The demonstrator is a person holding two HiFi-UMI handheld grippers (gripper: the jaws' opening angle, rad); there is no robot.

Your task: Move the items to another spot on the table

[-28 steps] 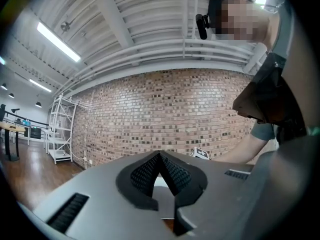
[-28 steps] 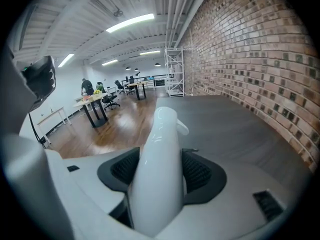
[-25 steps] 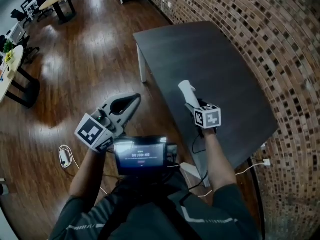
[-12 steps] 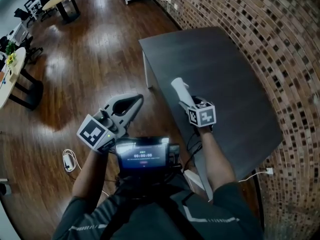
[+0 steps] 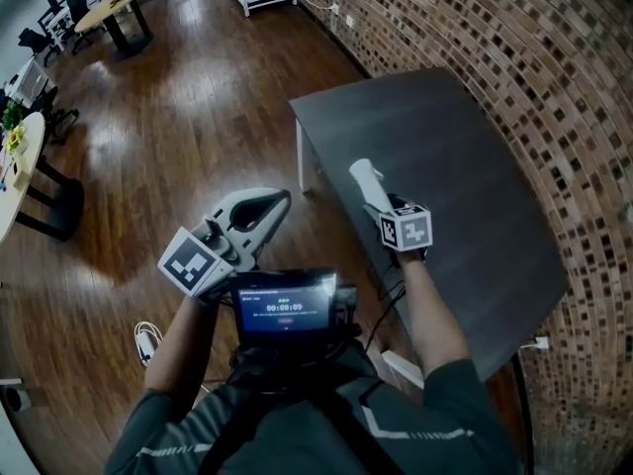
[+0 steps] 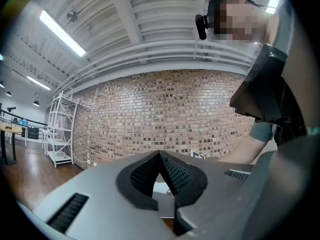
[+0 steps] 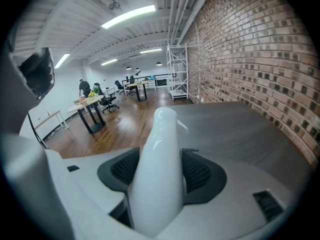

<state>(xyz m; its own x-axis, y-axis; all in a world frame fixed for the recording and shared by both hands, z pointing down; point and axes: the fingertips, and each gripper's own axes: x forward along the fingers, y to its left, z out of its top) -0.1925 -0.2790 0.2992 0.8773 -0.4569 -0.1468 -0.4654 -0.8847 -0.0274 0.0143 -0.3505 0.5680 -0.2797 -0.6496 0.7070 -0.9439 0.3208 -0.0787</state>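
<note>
- The white bottle-like piece, smooth and tapering, is clamped in the right hand-held gripper, its narrow end pointing out past the pads.
- It hangs over the counter about midway along the left edge; how high above the top is hard to judge from the head view.
- No other item shows on the counter.
- The left hand-held gripper is closed on nothing, off the counter over the wooden floor.
- Risk: the glossy taper could slide forward out of the pads.
- Risk: released this near the left edge, it may tip or roll off.
</note>
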